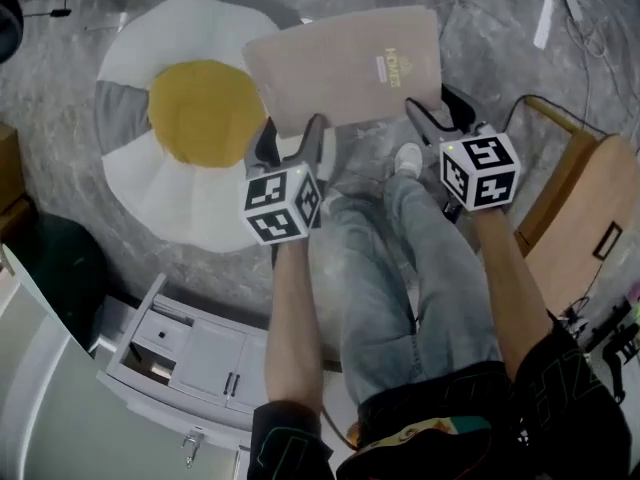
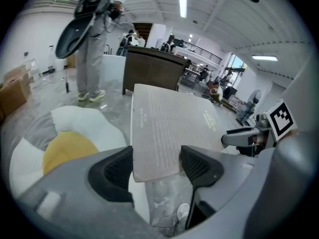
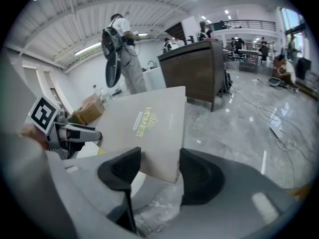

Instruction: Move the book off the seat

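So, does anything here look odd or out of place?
Nothing looks spilled or broken. The one odd sight is the book: it is up in the air and tilted, pinched at its near corners by the left claw and the right claw, with its left edge over the rim of the egg-shaped cushion.

I count one book (image 1: 345, 63). I hold two grippers, my left gripper (image 1: 292, 140) and my right gripper (image 1: 440, 116), and each carries one marker cube, so two cubes. There is one egg-shaped cushion (image 1: 200, 108), one wooden chair (image 1: 575, 218), one white cabinet (image 1: 190, 358) and one dark counter (image 3: 194, 68).
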`<state>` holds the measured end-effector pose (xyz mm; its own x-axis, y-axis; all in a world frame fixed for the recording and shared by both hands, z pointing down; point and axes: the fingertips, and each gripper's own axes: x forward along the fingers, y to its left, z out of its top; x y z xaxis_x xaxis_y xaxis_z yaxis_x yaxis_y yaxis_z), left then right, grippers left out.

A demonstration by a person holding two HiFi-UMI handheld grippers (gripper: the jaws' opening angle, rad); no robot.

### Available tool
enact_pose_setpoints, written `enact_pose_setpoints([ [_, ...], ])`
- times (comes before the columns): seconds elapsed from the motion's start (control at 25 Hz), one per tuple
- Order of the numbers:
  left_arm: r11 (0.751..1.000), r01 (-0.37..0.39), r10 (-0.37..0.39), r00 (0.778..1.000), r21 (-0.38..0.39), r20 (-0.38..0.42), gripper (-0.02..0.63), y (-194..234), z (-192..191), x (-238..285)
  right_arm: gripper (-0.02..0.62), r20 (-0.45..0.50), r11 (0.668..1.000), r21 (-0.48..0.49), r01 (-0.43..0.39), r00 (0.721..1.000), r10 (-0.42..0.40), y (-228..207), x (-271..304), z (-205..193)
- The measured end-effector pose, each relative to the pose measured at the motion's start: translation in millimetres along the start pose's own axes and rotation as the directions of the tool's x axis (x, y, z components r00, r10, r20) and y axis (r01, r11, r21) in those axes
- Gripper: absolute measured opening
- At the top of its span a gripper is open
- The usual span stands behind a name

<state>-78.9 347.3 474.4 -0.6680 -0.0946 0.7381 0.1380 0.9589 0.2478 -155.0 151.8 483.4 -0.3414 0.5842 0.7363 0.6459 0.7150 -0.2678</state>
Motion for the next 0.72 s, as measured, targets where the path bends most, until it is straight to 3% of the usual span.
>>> enact_pose_setpoints([
  [0.12, 0.991, 0.091, -0.087, 0.995, 0.102, -0.044, 0.293, -55, 20, 31, 0.247, 0.035, 0.991, 0.108, 0.075, 0.996, -0.079, -51, -31, -11],
  [0.32, 0.947, 0.216, -0.193, 0.974, 0.236, -0.119, 0.293, -148, 37, 78, 0.247, 0.066, 0.948, 0.260, 0.186, 0.976, -0.210, -129, -80, -38],
  [0.56, 0.853, 0.374, -0.308, 0.924, 0.365, -0.228, 0.293, -268, 40, 117, 0.247, 0.070, 0.850, 0.434, 0.300, 0.929, -0.364, -205, -151, -83],
  [0.72, 0.767, 0.473, -0.372, 0.878, 0.433, -0.300, 0.293, -342, 36, 134, 0.247, 0.062, 0.764, 0.531, 0.367, 0.882, -0.467, -242, -198, -112],
])
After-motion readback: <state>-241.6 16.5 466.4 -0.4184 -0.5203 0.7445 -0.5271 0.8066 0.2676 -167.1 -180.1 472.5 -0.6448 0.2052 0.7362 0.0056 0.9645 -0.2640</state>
